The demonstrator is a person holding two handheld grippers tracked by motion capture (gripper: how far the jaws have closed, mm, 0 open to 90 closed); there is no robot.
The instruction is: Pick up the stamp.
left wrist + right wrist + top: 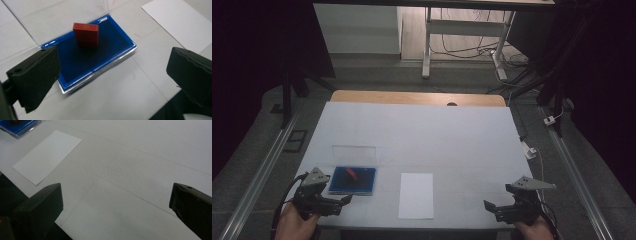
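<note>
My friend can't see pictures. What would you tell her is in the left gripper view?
A small red block stands upright on a blue ink pad whose clear lid is open behind it. The left gripper has its two black jaws wide apart in front of the pad, holding nothing. A white sheet of paper lies on the table at the upper right.

1. You work at a table with a white cover over its wooden top.
2. On it at your near left lies a blue ink pad, its clear lid open flat behind it.
3. Just to the pad's right lies a white paper sheet.
</note>
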